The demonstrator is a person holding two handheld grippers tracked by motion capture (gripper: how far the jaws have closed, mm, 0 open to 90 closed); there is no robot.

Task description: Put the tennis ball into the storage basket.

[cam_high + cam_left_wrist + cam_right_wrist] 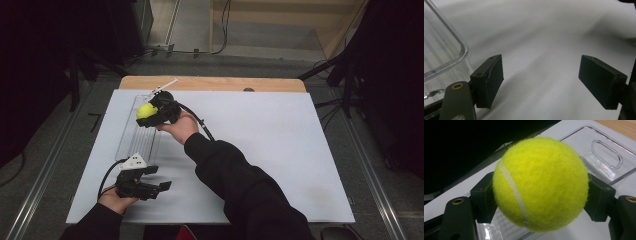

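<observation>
A yellow-green tennis ball point(146, 110) point(540, 183) is clamped between the two black jaws of my right gripper point(148, 113) point(541, 198), which is shut on it and holds it above the far end of a clear plastic tray point(136, 136) point(606, 157). The person's right arm reaches across the table to it. My left gripper point(159, 178) point(552, 83) rests low at the near left of the white table point(260, 135), jaws wide apart with nothing between them. The tray's rounded corner point(461, 50) lies just left of its jaws.
A wooden strip point(215, 83) runs along the table's far edge. Dark stands and cables surround the table on the floor. Bare white surface stretches over the table's right half point(280, 150).
</observation>
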